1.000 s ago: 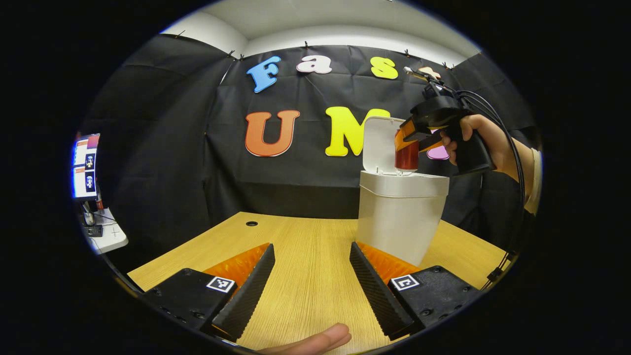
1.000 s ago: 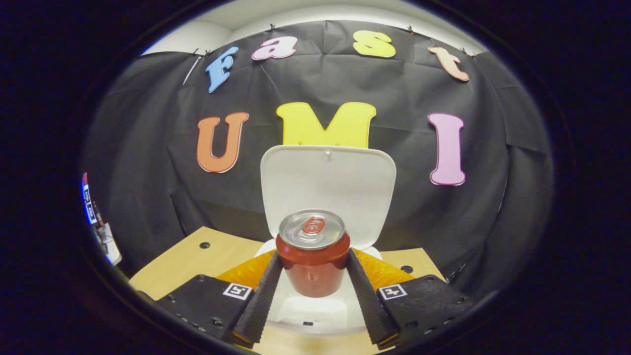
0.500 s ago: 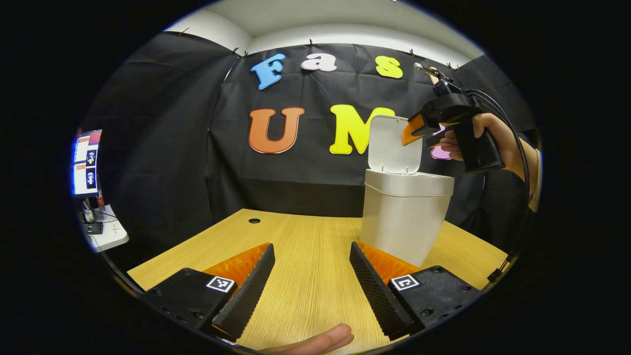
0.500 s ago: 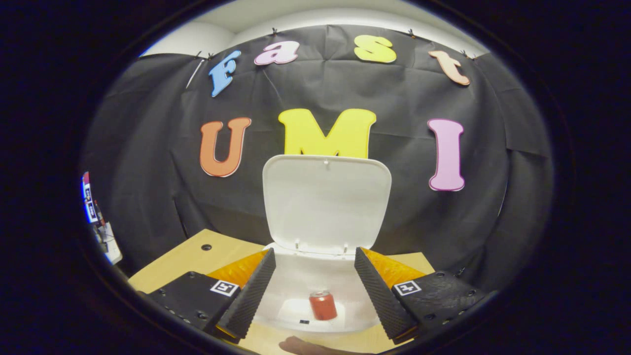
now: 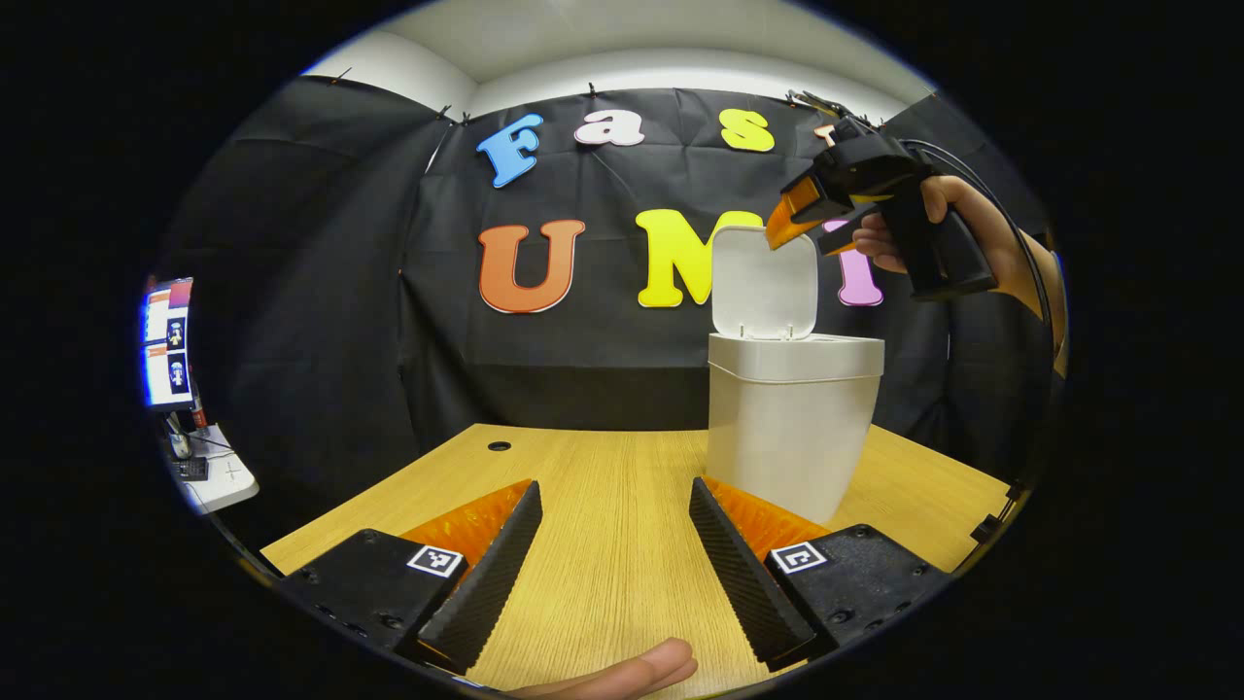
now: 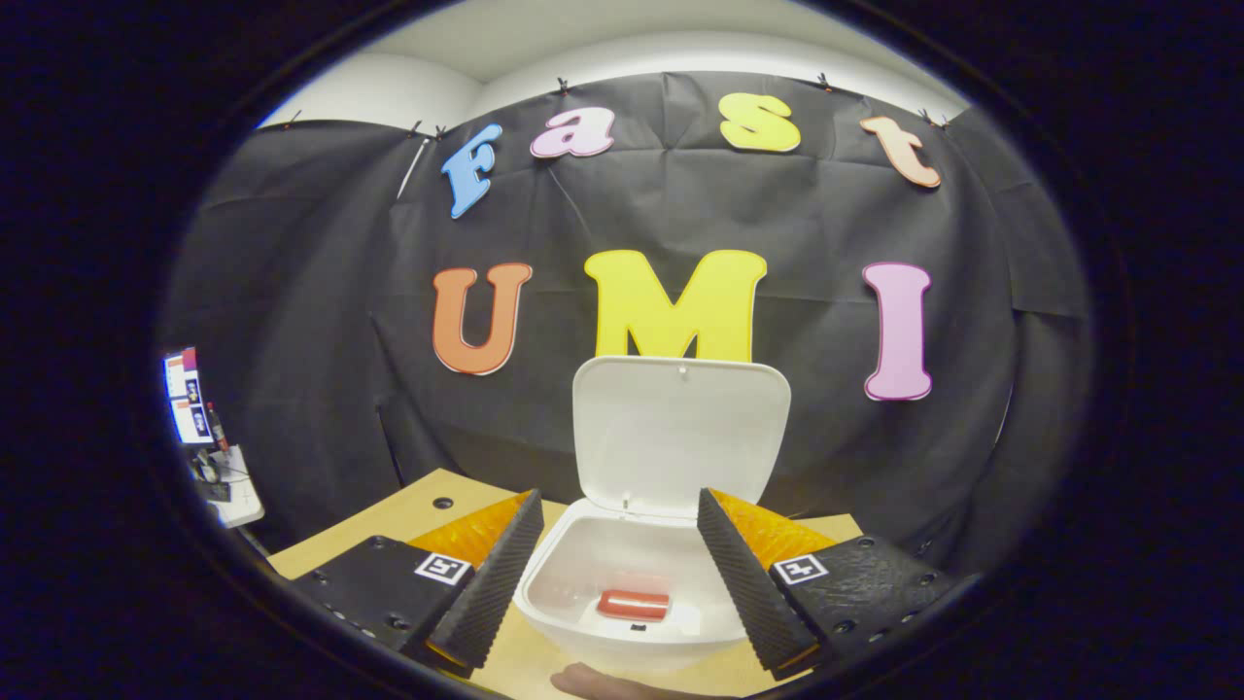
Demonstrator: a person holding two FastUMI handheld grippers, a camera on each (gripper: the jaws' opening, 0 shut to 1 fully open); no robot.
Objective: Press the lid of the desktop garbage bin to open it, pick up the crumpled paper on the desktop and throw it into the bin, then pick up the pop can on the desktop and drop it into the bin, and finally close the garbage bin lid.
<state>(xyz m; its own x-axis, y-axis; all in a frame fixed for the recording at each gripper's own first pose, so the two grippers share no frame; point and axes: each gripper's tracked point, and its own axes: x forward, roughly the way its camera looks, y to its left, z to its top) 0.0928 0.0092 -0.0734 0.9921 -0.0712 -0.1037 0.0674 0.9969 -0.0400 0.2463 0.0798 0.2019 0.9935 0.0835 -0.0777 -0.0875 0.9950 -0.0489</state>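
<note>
The white garbage bin (image 5: 789, 428) stands on the wooden desk (image 5: 603, 506), its lid (image 5: 763, 282) raised upright. In the right gripper view I look down into the bin (image 6: 564, 608), where the red pop can (image 6: 634, 605) lies on its side at the bottom, below the raised lid (image 6: 680, 428). My right gripper (image 6: 614, 574) is open and empty above the bin's mouth; in the left gripper view the right gripper (image 5: 792, 219) hangs high beside the lid's top, held by a hand (image 5: 948, 219). My left gripper (image 5: 612, 559) is open low over the desk, in front of the bin.
A cable hole (image 5: 499, 445) lies in the desk at the back left. A side table with a lit monitor (image 5: 167, 340) stands beyond the desk's left edge. A fingertip (image 5: 632, 671) shows at the bottom of the left gripper view.
The right gripper opened and let go of the pop can, which fell into the bin and now lies on its side. The right gripper then rose and drew back. The left gripper barely moved.
</note>
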